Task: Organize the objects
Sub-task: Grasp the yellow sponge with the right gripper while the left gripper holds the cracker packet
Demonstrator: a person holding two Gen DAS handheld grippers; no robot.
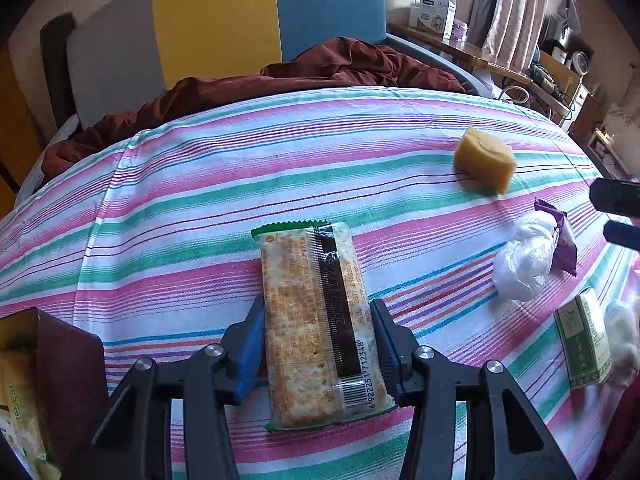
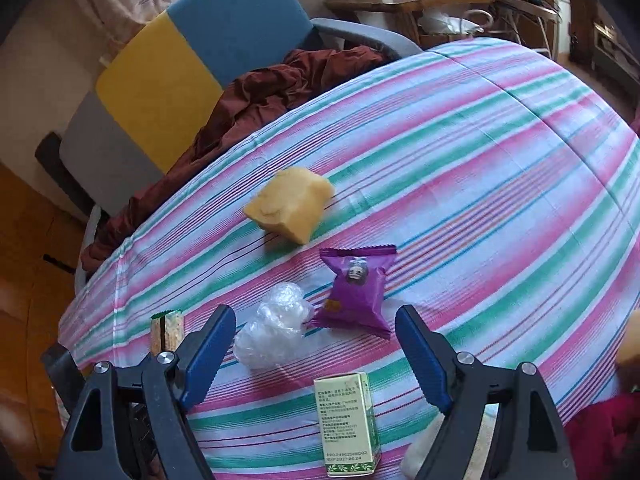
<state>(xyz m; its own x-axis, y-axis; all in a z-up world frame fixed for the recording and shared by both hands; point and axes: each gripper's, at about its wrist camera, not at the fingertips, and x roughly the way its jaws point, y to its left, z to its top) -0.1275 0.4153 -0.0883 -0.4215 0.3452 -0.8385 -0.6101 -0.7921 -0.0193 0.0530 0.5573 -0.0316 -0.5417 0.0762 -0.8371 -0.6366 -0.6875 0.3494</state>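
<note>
Left wrist view: left gripper [image 1: 318,344] clamped on cracker packet [image 1: 316,324] across its width; packet long axis runs forward along fingers, green-edged end pointing away, above striped tablecloth [image 1: 200,184]. Right gripper [image 2: 316,354] spread apart, empty, above green box [image 2: 348,424].

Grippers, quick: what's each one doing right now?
Left gripper: shut on the cracker packet.
Right gripper: open, holding nothing, above the green box.

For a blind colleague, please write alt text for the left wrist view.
The left gripper holds a cracker packet between its blue fingers over a striped tablecloth. A yellow sponge lies farther right.
</note>
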